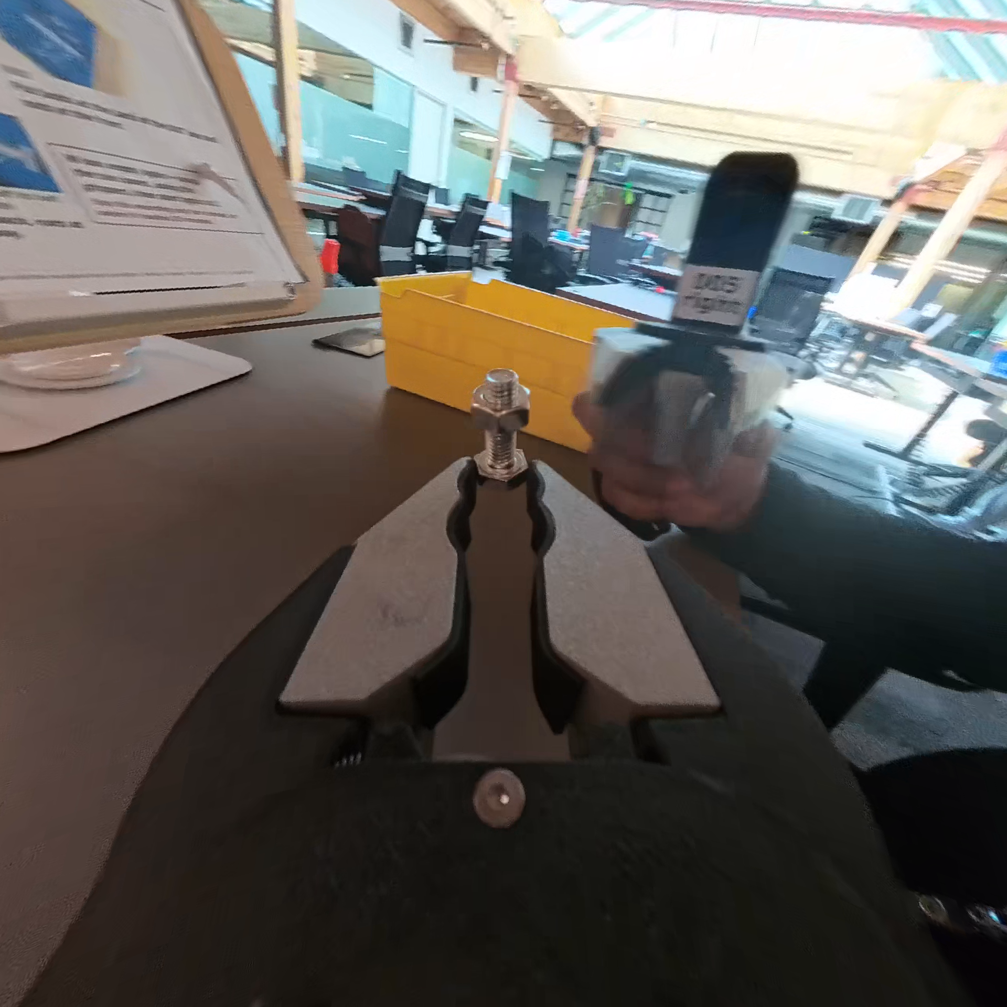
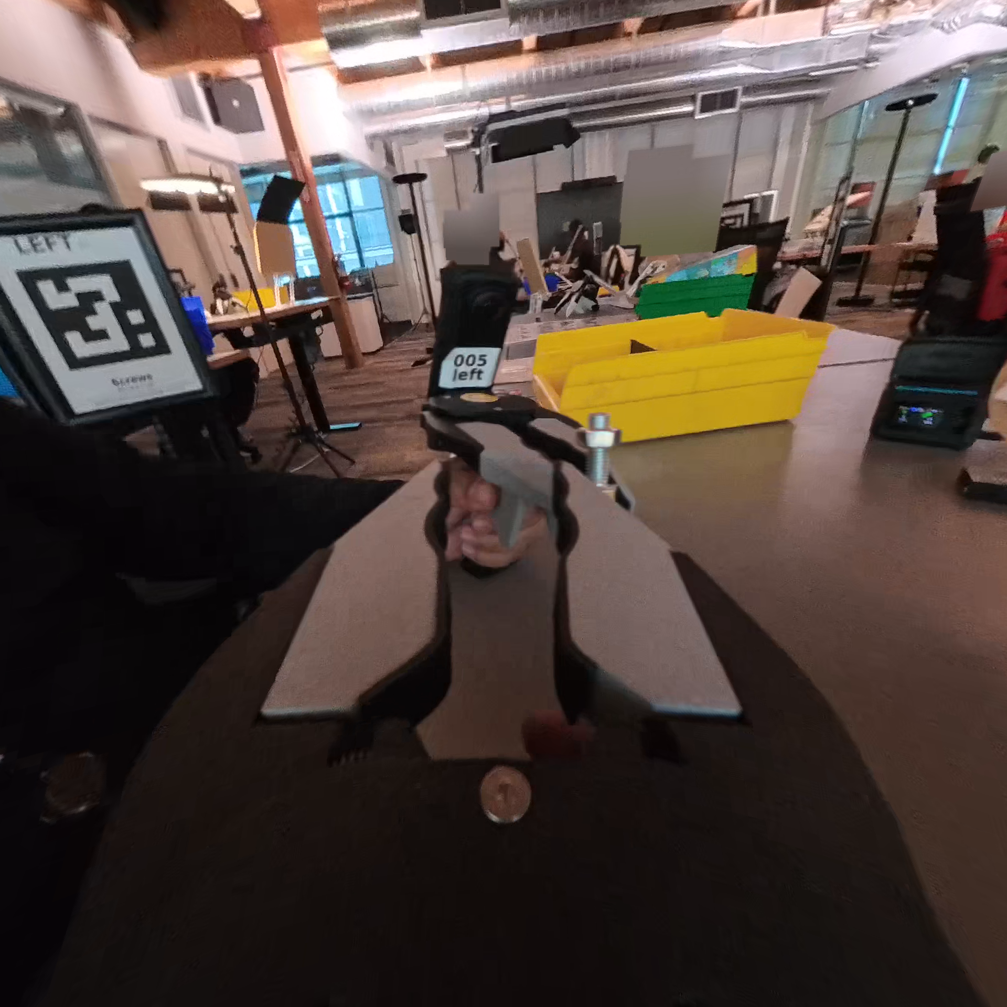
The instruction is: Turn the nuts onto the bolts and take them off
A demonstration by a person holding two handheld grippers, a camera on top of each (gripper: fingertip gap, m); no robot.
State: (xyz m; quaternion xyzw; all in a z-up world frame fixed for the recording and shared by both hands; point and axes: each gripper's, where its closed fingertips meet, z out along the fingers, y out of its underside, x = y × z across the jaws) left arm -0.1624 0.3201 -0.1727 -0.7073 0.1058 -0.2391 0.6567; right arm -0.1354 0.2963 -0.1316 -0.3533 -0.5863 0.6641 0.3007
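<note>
A silver bolt (image 1: 495, 447) stands upright, threads up, with a hex nut (image 1: 500, 414) screwed on near its top. My left gripper (image 1: 498, 477) is shut on the bolt's hex head and holds it just above the dark table (image 1: 218, 490). The bolt (image 2: 599, 463), the nut (image 2: 598, 436) and the left gripper (image 2: 607, 487) also show in the right wrist view. My right gripper (image 2: 501, 490) is open and empty, its jaws well apart, a little to the side of the bolt. It appears blurred in the left wrist view (image 1: 681, 403), right of the nut.
A yellow bin (image 1: 479, 338) (image 2: 681, 376) sits on the table just behind the bolt. A stand with a printed sheet (image 1: 136, 163) is at the left, a framed marker board (image 2: 92, 316) off the table edge, and a black device (image 2: 937, 392) at the far right.
</note>
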